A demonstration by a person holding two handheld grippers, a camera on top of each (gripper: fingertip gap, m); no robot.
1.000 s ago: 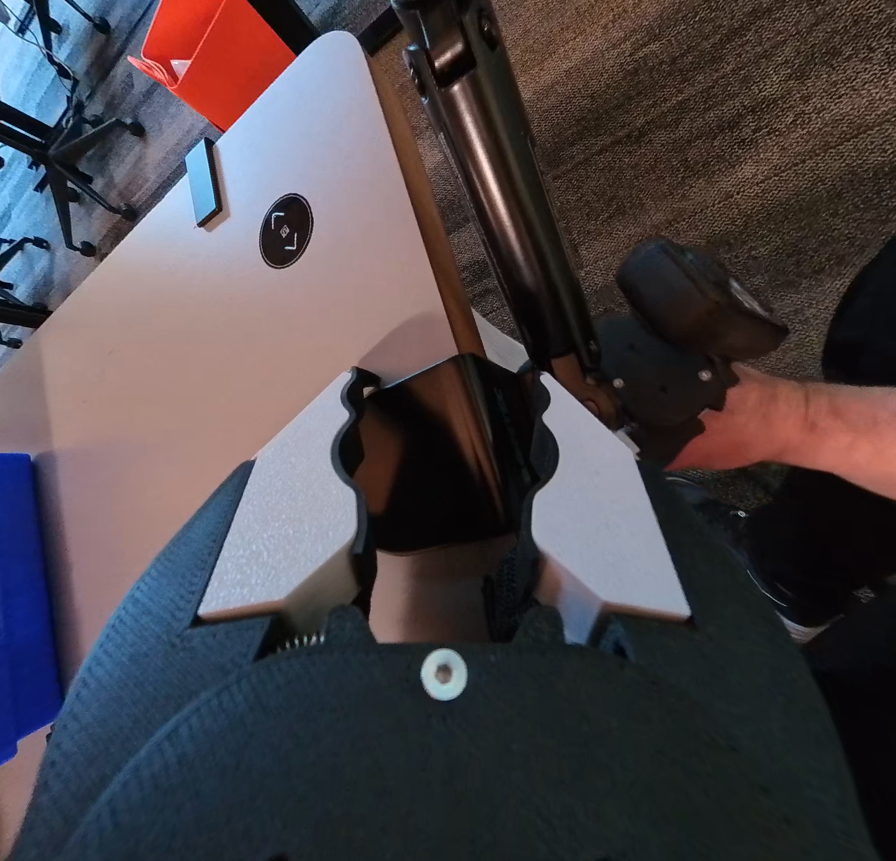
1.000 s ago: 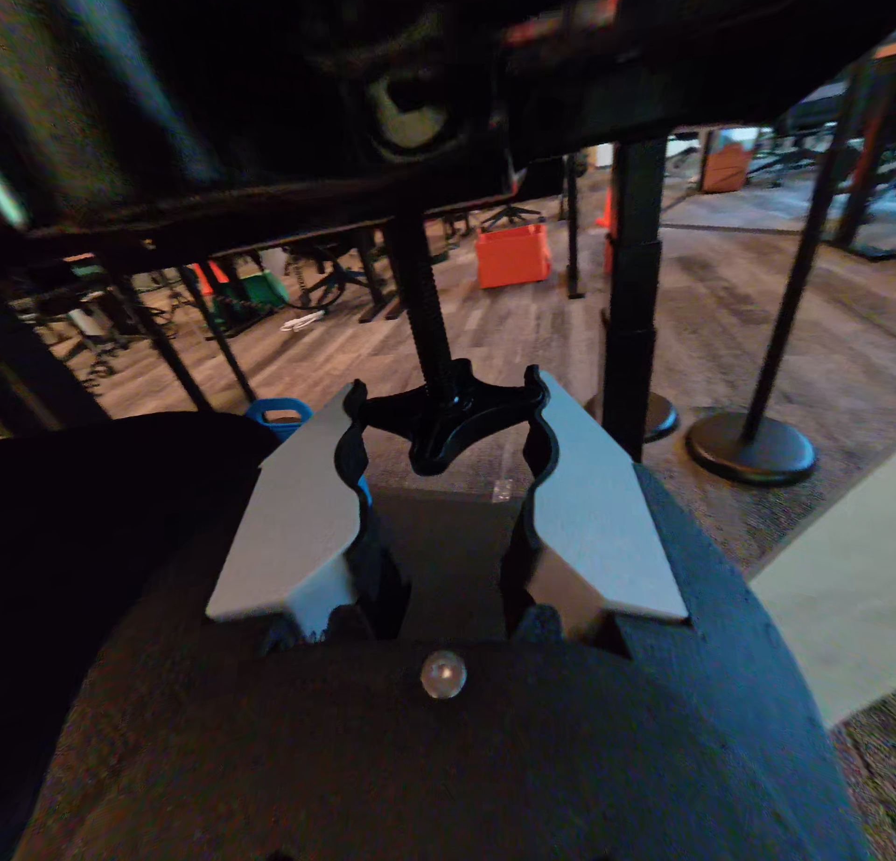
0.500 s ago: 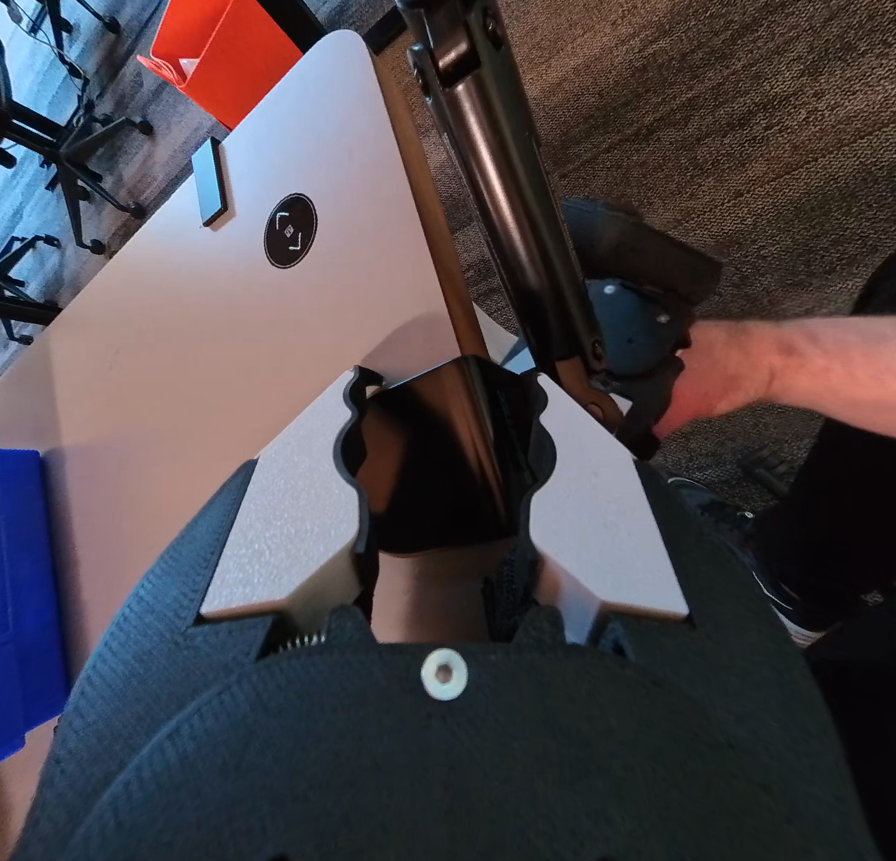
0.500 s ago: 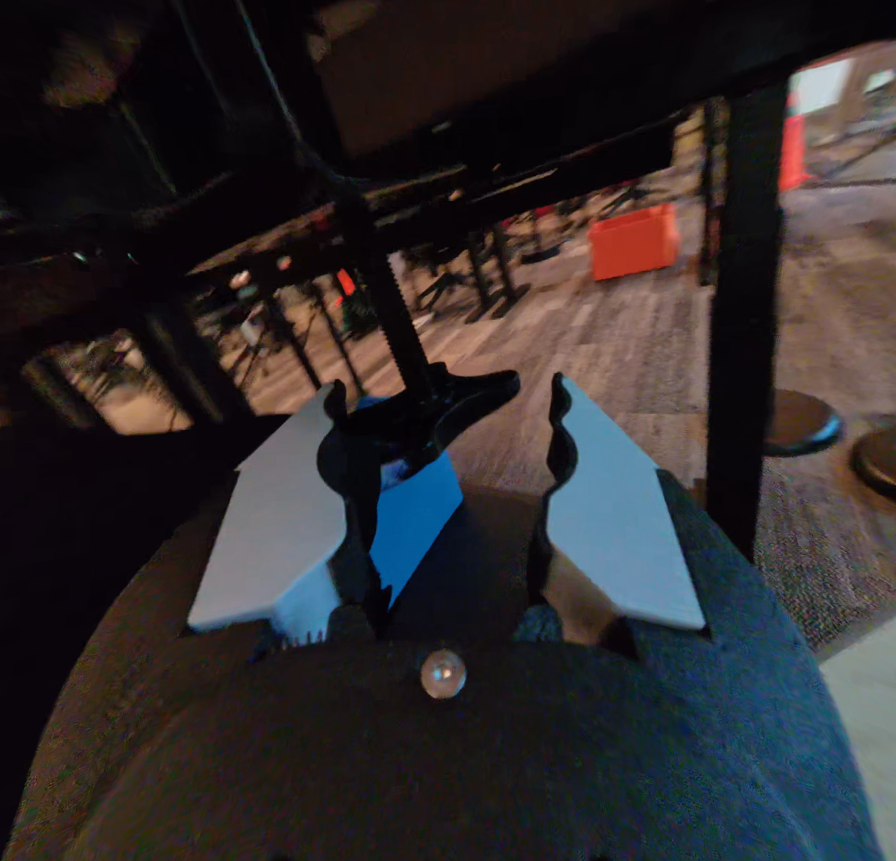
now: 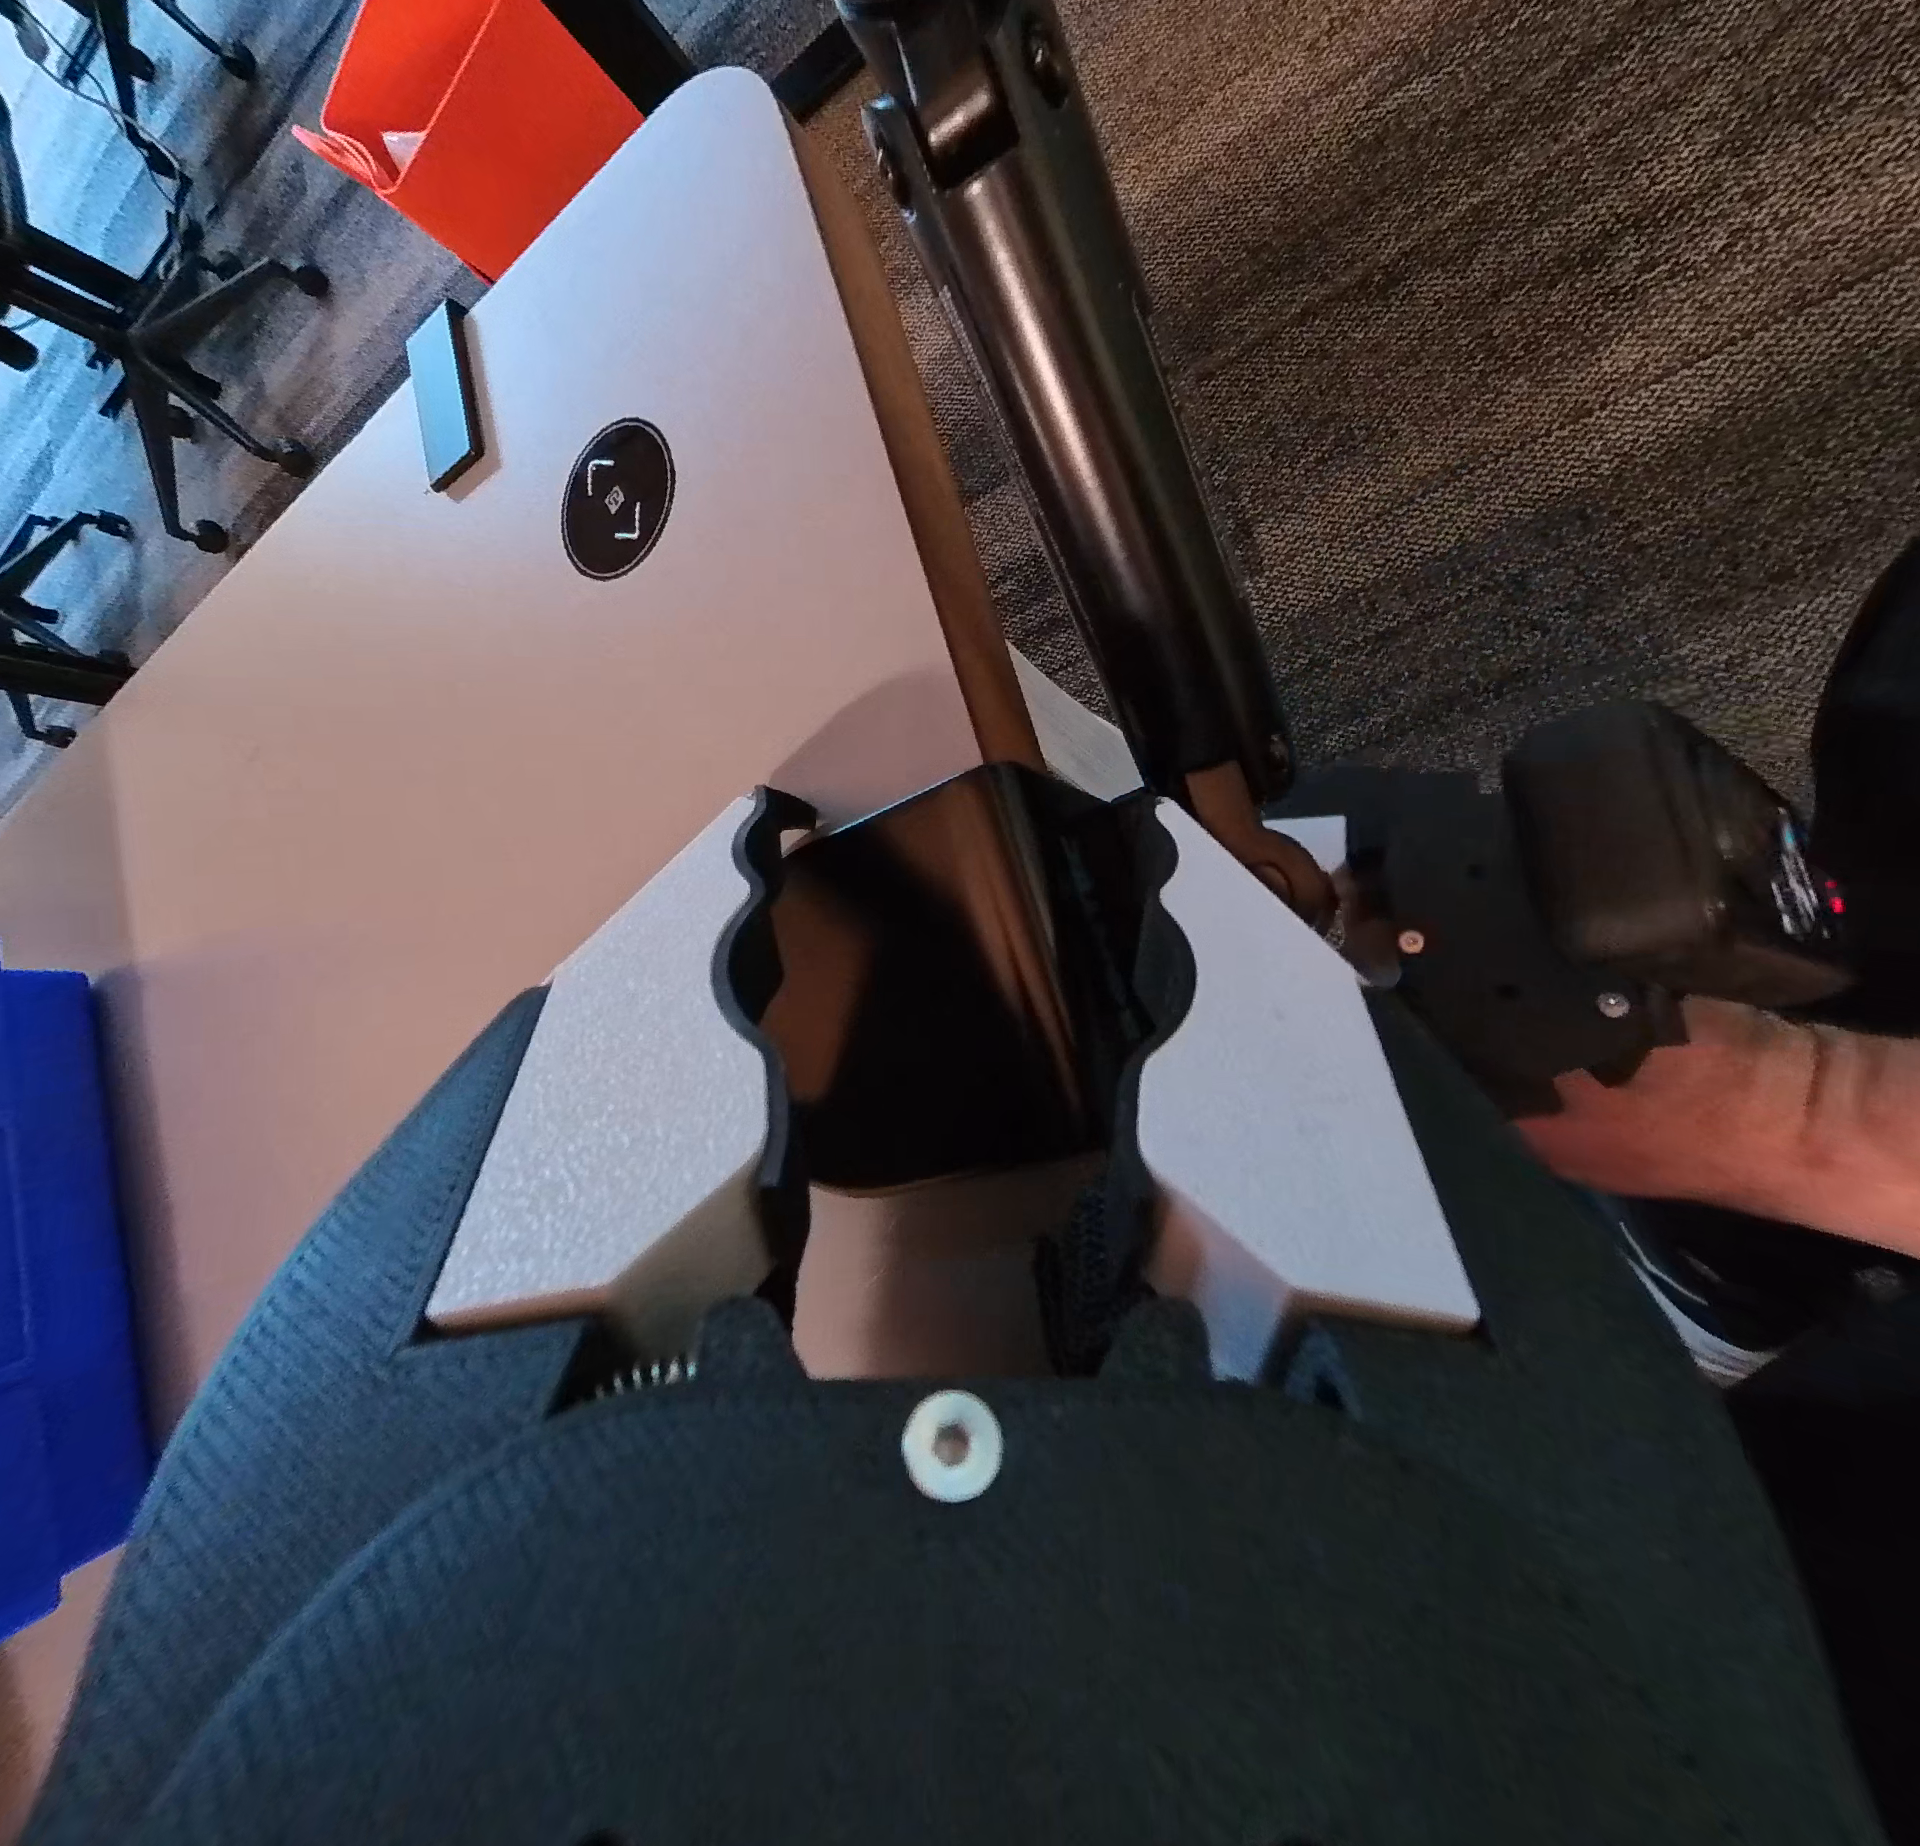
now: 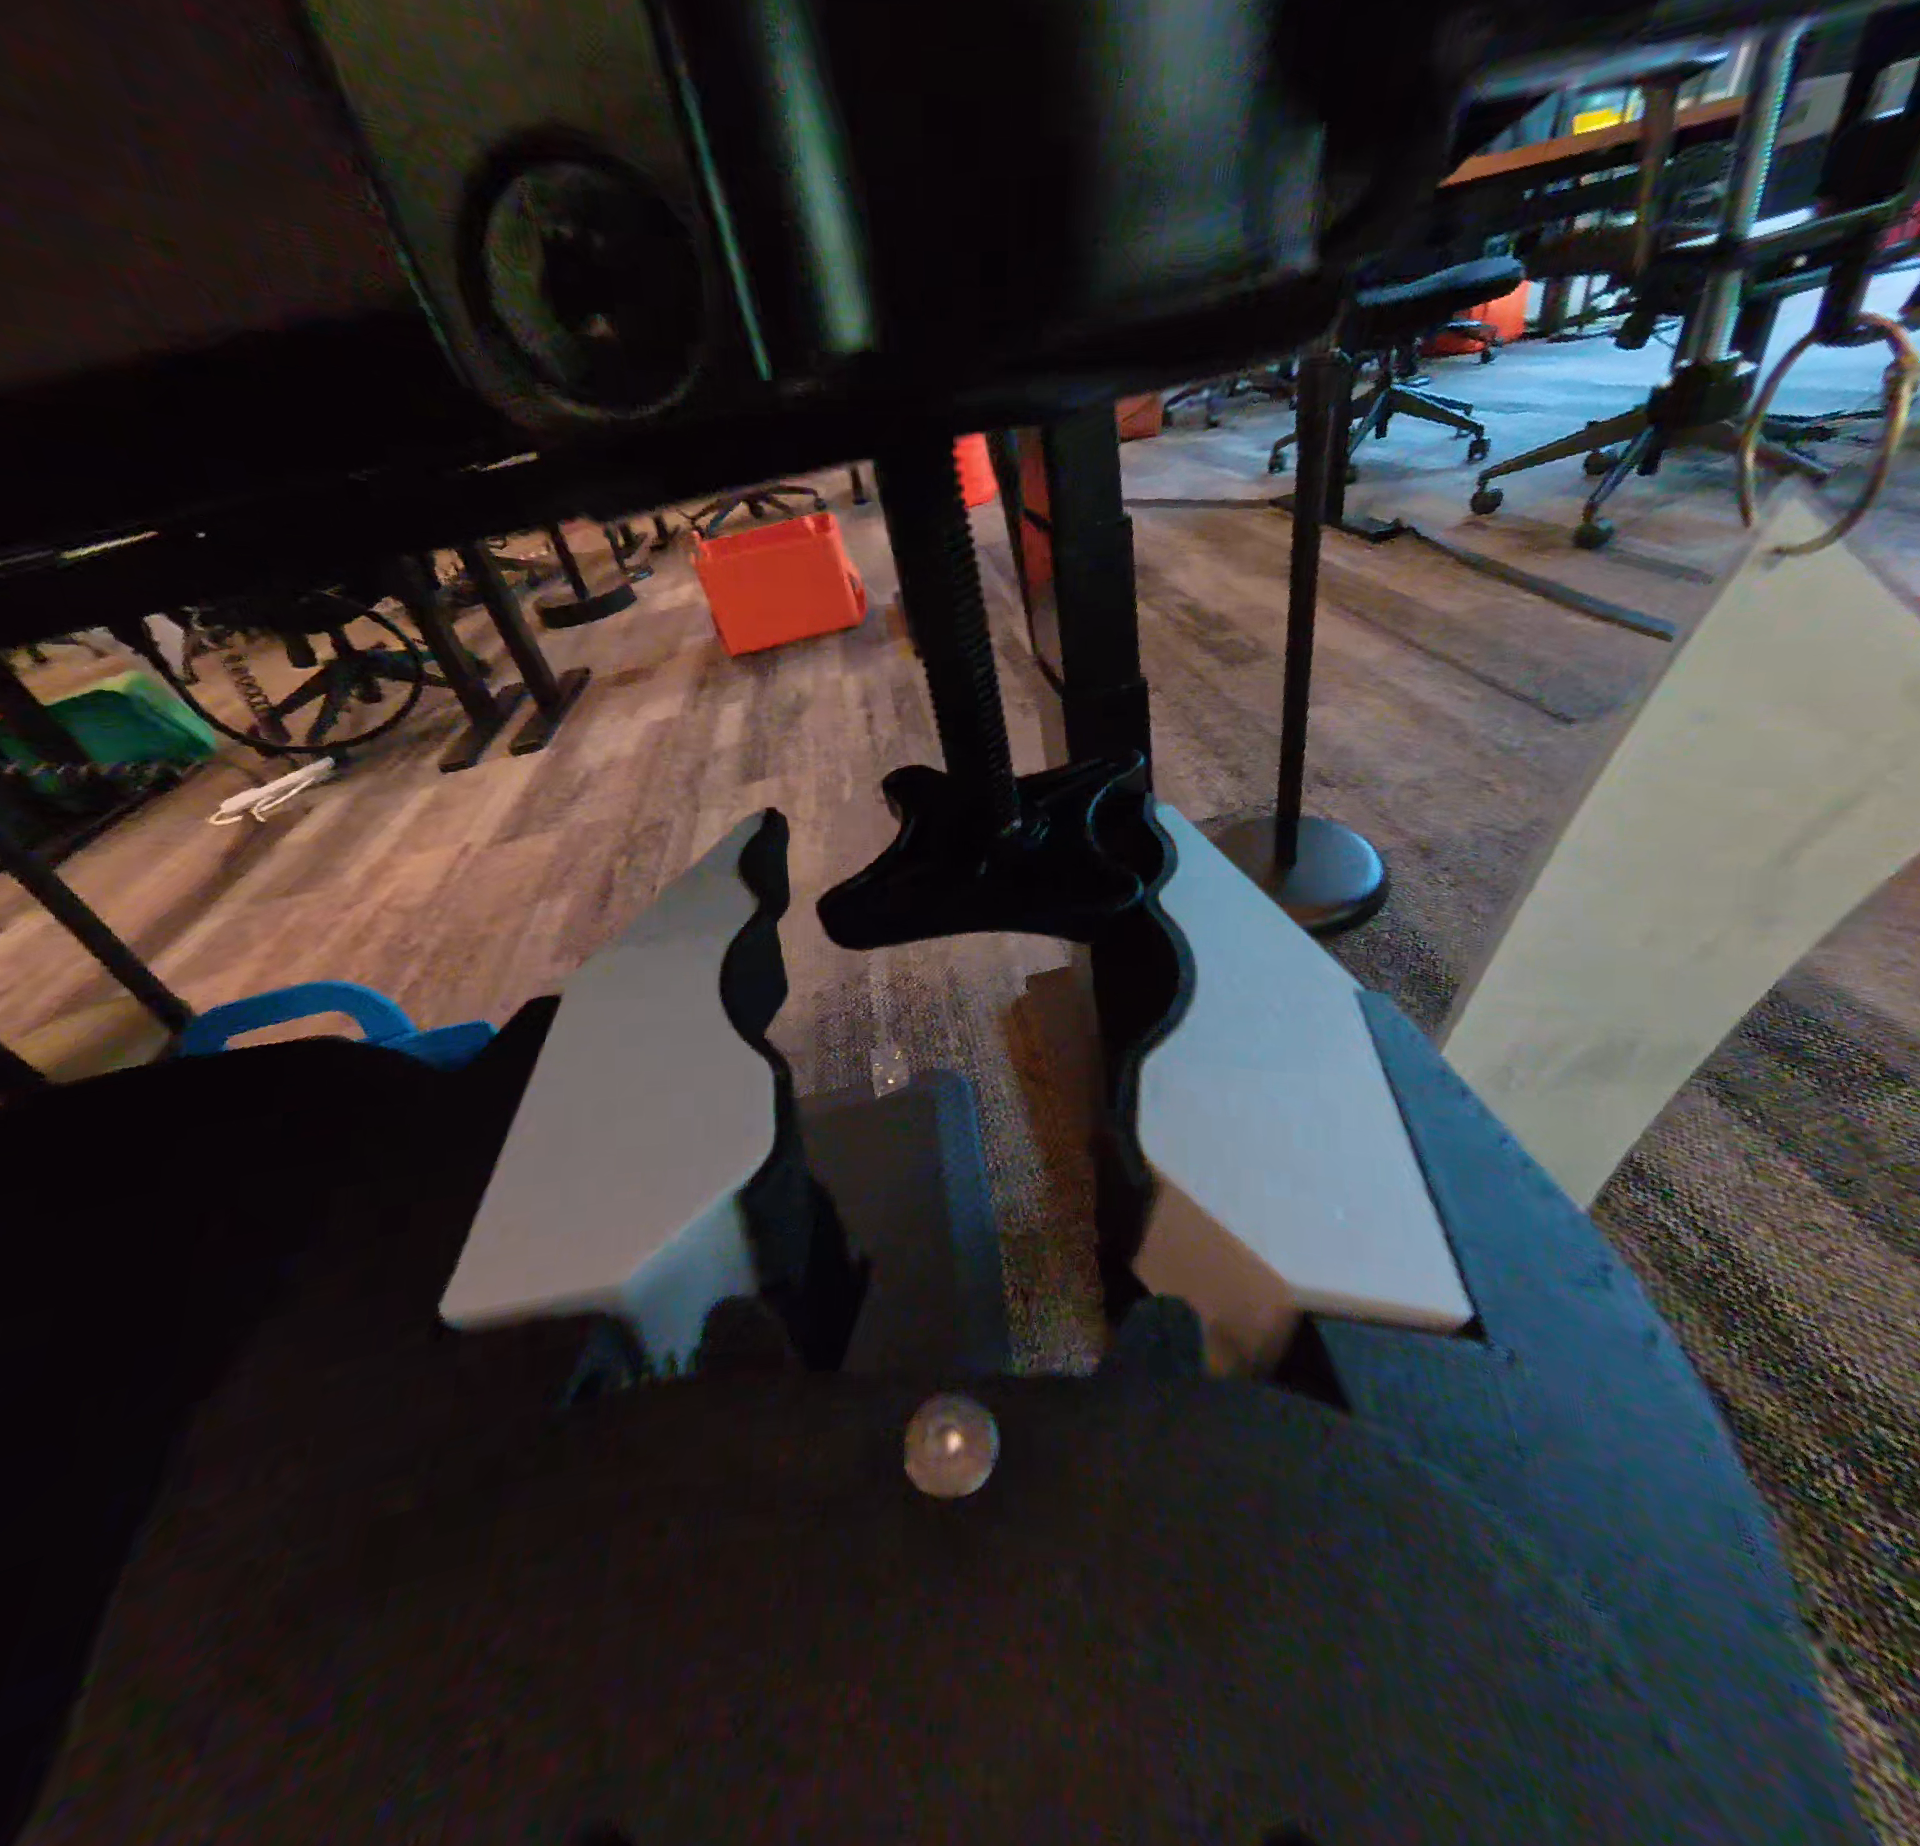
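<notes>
Black knob (image 6: 997, 861) between right gripper (image 6: 961, 949) fingers

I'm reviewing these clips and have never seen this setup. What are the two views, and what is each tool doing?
There is no robot here. A person holds a hand-held gripper in each hand, and each carries a camera looking forward along its two pale fingers.

The left view looks down on a table. The left gripper is shut on a glossy black clamp bracket at the table edge, from which a black arm rises. On the table lie a round black sticker and a small grey slab. The other gripper shows at right, in the person's hand.

The right view looks from under the table. The right gripper is open around a black knob on a threaded screw; its right finger touches the knob.
</notes>
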